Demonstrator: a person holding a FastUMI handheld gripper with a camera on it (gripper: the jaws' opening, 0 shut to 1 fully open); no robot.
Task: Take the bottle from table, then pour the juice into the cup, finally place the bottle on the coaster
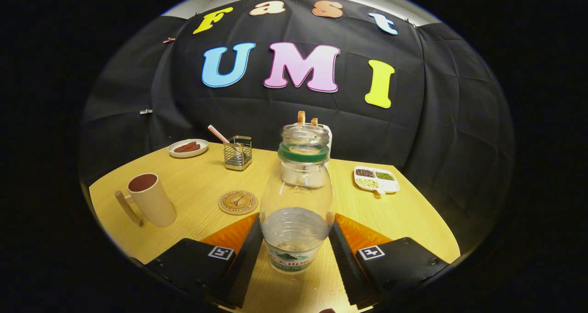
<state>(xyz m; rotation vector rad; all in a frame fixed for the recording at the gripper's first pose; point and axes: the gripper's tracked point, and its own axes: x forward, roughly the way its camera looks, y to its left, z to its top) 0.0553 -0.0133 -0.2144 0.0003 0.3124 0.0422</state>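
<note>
The hand-held gripper (296, 239) squeezes the clear plastic bottle with a green ring (297, 198) between both fingers. The bottle stands upright over the light wooden worktop (197, 189). Ahead lie the round cork coaster (237, 202) and the beige cup with a handle (149, 199).

bottle (296, 198) fills tongs (294, 253) gap, bare table (197, 193) toward coaster (237, 202)

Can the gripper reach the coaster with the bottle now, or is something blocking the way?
Probably yes. The gripper is closed on the bottle, and the coaster lies just beyond the left finger with bare table around it.
</note>
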